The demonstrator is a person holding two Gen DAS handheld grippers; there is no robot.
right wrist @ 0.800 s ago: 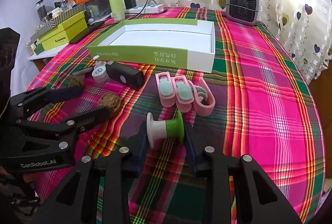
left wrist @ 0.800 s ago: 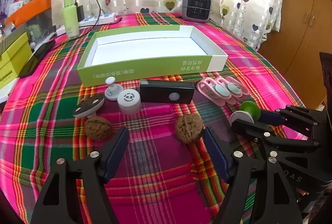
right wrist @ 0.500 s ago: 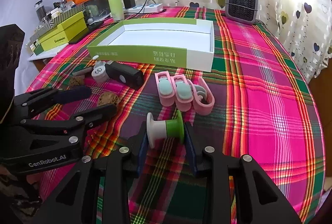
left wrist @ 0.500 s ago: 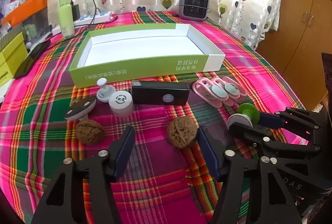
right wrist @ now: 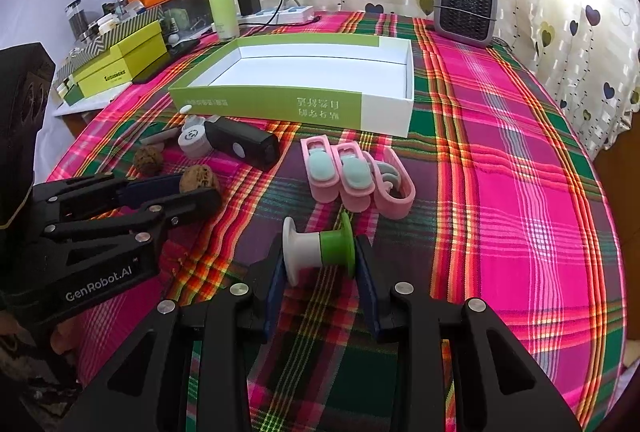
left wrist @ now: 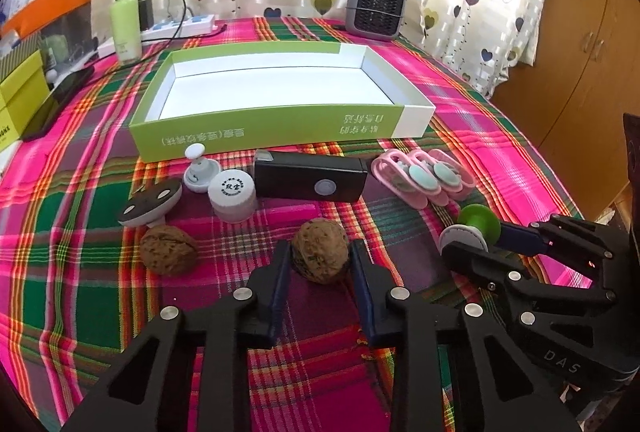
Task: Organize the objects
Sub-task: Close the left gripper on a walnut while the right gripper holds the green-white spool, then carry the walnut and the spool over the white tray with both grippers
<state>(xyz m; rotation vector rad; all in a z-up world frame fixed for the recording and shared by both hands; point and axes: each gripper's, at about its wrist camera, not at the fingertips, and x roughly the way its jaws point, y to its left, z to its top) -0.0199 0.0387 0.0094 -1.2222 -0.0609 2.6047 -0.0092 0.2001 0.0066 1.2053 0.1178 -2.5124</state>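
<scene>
"GenRobot.AI" in white on the left gripper (right wrist: 200,193). "DAS" on the right gripper (left wrist: 476,238). Upside-down Chinese print on the green box (left wrist: 280,131), not readable.

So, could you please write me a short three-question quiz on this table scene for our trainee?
1. True or false: something already lies inside the green box.
2. What sits between the jaws of the left gripper?
A. the spool B. a walnut C. the black case
3. Fill in: the right gripper is closed on the white and green ____.

Key:
1. False. The box shows only its bare white floor.
2. B. The jaws flank one walnut; the other walnut lies apart on the cloth.
3. Spool, lying on its side between the jaws.
</scene>
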